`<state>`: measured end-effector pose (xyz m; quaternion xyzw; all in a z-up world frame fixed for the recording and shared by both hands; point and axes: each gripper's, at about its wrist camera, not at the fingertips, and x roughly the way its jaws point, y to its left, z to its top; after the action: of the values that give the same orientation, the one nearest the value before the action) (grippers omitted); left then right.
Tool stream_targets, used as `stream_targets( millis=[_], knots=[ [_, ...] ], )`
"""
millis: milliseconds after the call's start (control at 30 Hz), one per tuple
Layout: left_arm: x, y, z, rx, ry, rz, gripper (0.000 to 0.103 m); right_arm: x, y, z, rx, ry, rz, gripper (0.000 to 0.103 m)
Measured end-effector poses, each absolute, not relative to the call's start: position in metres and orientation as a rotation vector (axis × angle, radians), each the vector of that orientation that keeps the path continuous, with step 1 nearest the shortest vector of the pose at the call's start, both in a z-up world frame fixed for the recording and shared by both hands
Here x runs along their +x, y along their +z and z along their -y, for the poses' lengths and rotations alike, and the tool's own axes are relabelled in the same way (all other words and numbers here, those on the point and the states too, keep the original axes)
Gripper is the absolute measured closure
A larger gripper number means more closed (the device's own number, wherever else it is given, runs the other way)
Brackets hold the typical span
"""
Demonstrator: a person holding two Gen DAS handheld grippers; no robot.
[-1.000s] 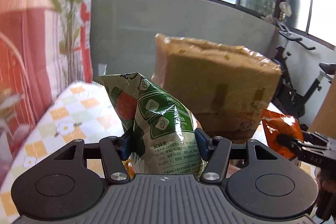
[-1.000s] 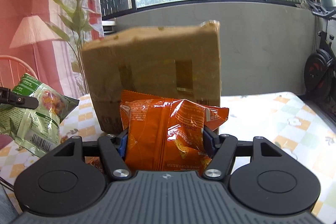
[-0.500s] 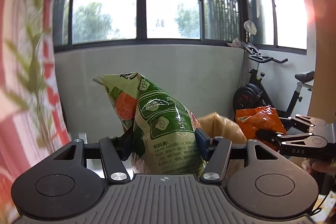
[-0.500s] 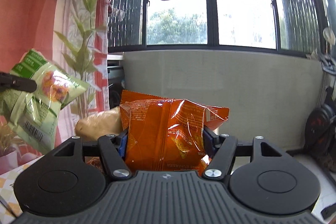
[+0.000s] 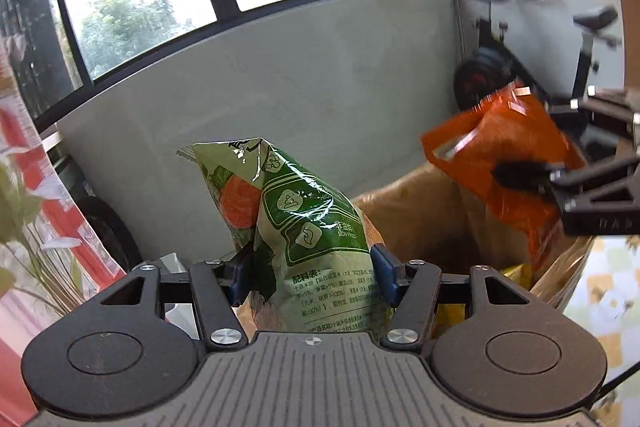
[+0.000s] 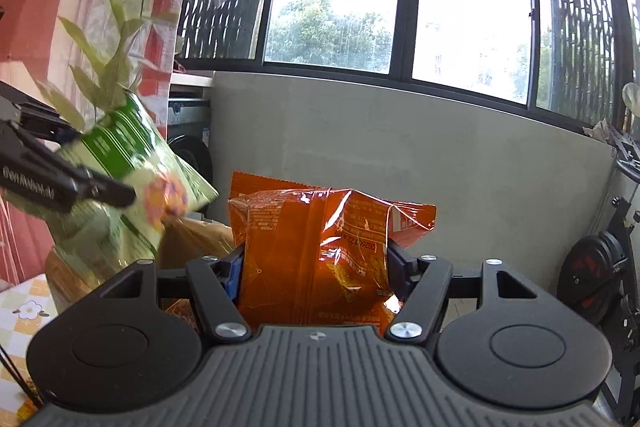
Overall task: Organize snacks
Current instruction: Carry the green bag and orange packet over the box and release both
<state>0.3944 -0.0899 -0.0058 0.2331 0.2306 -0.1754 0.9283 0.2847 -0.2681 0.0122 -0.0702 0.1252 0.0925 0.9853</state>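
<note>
My left gripper (image 5: 312,273) is shut on a green snack bag (image 5: 304,231), held upright at the near left rim of an open cardboard box (image 5: 424,223). My right gripper (image 6: 314,269) is shut on an orange snack bag (image 6: 320,251). In the left wrist view the right gripper (image 5: 532,175) holds the orange bag (image 5: 500,155) over the box opening. In the right wrist view the left gripper (image 6: 100,183) holds the green bag (image 6: 132,179) above the box (image 6: 192,239). A yellow packet (image 5: 516,273) lies inside the box.
The box stands on a table with a checked floral cloth (image 6: 20,311). A grey wall (image 5: 280,95) and windows lie behind. An exercise bike (image 5: 520,67) stands at the right. A leafy plant (image 6: 108,59) and a red curtain are at the left.
Both grippers have tilted downward, so the box opening now shows below the bags. The orange bag has moved over the opening; the green bag hangs at its left rim.
</note>
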Motion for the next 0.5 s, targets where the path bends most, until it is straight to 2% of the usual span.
stream_targets(
  millis=[267,367,500],
  knots=[
    [0.435,-0.048,0.112,0.483,-0.395,-0.676,0.039,0.309,-0.003,0.265,-0.15,0.206,-0.315,0.036],
    [0.441,-0.055,0.104,0.45,-0.41,-0.727,0.035,0.312,-0.006,0.266,-0.151,0.205,-0.335,0.036],
    [0.439,-0.05,0.089,0.397,-0.397,-0.694,0.026,0.317,-0.007,0.258,-0.178,0.205,-0.347,0.033]
  ],
)
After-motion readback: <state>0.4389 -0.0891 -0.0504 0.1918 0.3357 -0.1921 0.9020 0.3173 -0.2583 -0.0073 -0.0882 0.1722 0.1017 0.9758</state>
